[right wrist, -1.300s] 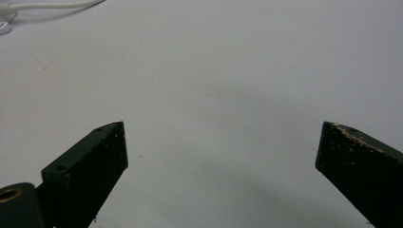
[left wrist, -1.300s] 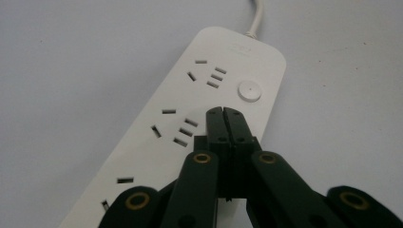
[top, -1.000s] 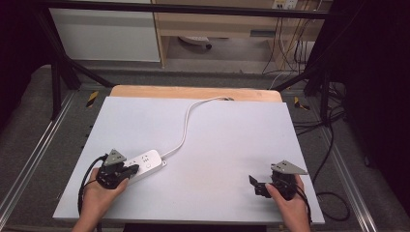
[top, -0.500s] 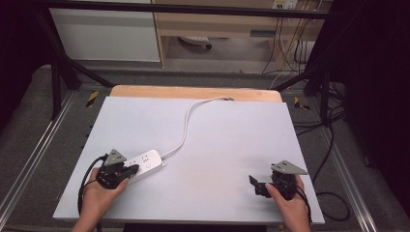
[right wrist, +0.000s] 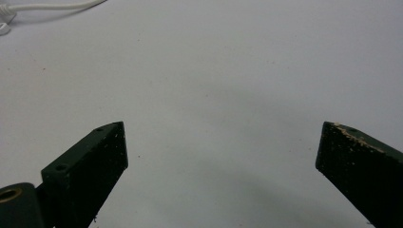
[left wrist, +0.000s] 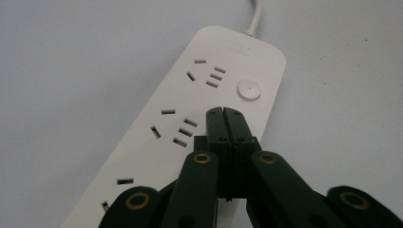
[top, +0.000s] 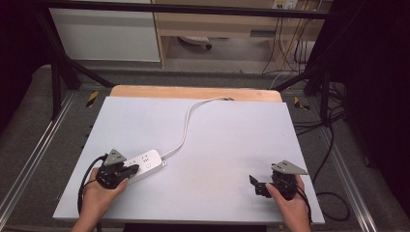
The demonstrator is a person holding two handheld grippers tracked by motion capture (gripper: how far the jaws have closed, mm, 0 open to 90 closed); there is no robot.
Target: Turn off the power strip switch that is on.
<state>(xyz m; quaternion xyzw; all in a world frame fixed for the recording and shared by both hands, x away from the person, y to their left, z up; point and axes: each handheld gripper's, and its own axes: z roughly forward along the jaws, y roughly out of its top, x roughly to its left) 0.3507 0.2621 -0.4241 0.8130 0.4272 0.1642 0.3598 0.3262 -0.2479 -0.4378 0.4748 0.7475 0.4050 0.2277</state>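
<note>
While both hands sit low in the high view, the left gripper at lower left rests its jaw tips on the near end of the white power strip, which lies on the white table left of centre. Its white cable runs up to the table's far edge. The right gripper sits at lower right, well apart from the strip, jaws spread over bare table.

Left gripper view: the left gripper has its jaws pressed together, nothing between them, tips over the strip just below the round button. Faint embossed mark near the cable end, too small to read.

Right gripper view: the right gripper is wide open, holding nothing; the cable shows at upper left.
</note>
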